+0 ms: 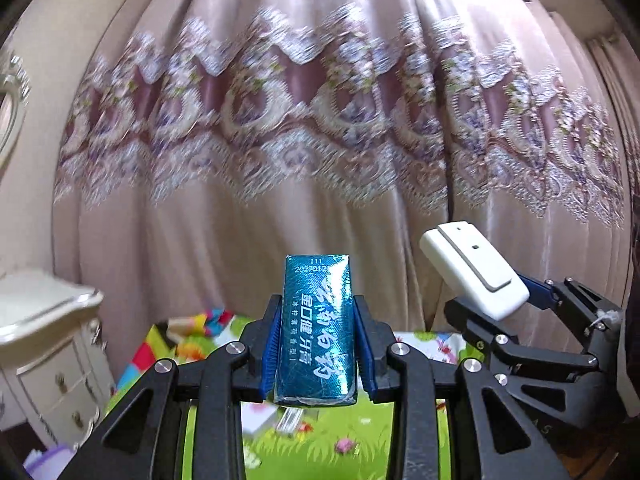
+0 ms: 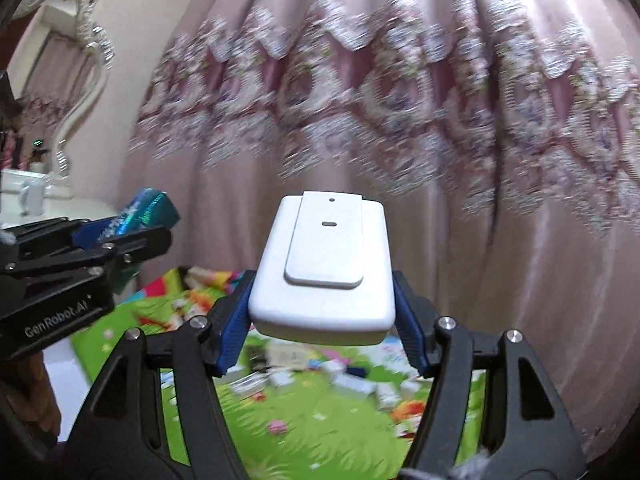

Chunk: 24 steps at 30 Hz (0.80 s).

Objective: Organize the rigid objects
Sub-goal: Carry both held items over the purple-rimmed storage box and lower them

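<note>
Left wrist: left gripper (image 1: 316,354) clamping teal box (image 1: 316,328), right gripper (image 2: 322,322) gripping white device (image 2: 324,268), apparently airborne.

play mat (image 2: 304,444) — green, cartoon print | small boxes (image 2: 352,386) scattered on it — blurred

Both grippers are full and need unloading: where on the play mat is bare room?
Bare green mat lies nearest the right gripper, below the scattered small white boxes. That middle strip is crowded, and the far edge by the pink curtain holds more items.
</note>
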Motion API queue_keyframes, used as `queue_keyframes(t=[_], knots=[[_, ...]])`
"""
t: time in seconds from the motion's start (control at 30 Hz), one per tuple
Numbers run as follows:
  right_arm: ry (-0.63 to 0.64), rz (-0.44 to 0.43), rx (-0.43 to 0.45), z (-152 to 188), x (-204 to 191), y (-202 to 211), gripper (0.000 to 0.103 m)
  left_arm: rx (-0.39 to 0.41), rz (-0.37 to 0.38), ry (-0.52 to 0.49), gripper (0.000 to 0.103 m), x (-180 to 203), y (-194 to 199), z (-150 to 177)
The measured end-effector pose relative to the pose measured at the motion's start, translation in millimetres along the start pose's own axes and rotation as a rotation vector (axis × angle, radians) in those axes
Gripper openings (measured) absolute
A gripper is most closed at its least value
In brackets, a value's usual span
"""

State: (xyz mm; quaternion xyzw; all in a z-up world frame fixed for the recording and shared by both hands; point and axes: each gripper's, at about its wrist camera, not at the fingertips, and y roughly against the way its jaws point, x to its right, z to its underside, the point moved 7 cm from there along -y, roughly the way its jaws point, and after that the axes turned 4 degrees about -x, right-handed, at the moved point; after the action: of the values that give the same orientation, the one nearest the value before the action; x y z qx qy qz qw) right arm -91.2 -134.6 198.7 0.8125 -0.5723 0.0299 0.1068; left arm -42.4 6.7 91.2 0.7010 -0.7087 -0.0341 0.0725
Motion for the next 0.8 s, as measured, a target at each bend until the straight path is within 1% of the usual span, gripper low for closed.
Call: queue_keyframes(t=[0.07, 0.13, 0.27, 0.3, 0.43, 0.5, 0.57, 0.6, 0.63, 0.67, 0.7, 0.77, 0.8], knots=[[0.024, -0.034, -0.009, 2.6, -20.1, -6.0, 0.068, -0.016, -0.027, 0.016, 0.034, -17.8, 5.2, 6.5], [0.038, -0.087, -0.017, 4.7, -40.8, -10.1, 0.068, -0.026, -0.074, 0.032, 0.034, -42.8, 13.4, 14.6], [0.05, -0.213, -0.045, 9.1, -81.7, -17.2, 0.068, -0.042, -0.162, 0.072, 0.034, -88.0, 24.9, 29.1], [0.062, -0.245, -0.052, 10.0, -94.4, -19.1, 0.068, -0.048, -0.19, 0.084, 0.034, -104.7, 30.1, 35.7], [0.123, -0.34, -0.06, 17.2, -139.8, -14.1, 0.068, -0.068, -0.272, 0.127, 0.034, -143.1, 44.3, 54.1], [0.155, -0.403, -0.07, 21.7, -165.4, -11.6, 0.068, -0.08, -0.304, 0.153, 0.034, -165.8, 55.9, 55.8], [0.179, -0.443, -0.077, 25.5, -183.2, -8.3, 0.068, -0.096, -0.341, 0.175, 0.034, -174.4, 53.7, 71.7], [0.196, -0.466, -0.081, 27.3, -193.7, -7.3, 0.068, -0.103, -0.356, 0.185, 0.034, -186.7, 53.8, 71.6], [0.212, -0.487, -0.087, 29.4, -202.5, -6.1, 0.068, -0.112, -0.373, 0.199, 0.034, -195.5, 54.5, 78.2], [0.23, -0.513, -0.095, 32.4, -213.8, -4.8, 0.068, -0.116, -0.384, 0.21, 0.034, -201.2, 67.7, 76.2], [0.241, -0.53, -0.1, 34.1, -220.5, -4.1, 0.068, -0.127, -0.402, 0.227, 0.034, -210.3, 64.2, 86.5], [0.265, -0.559, -0.11, 37.8, -234.4, -3.3, 0.068, -0.139, -0.422, 0.247, 0.034, -222.9, 61.2, 89.7], [0.277, -0.575, -0.116, 40.7, -242.4, -2.4, 0.068, -0.145, -0.434, 0.254, 0.034, -223.2, 76.3, 84.8]])
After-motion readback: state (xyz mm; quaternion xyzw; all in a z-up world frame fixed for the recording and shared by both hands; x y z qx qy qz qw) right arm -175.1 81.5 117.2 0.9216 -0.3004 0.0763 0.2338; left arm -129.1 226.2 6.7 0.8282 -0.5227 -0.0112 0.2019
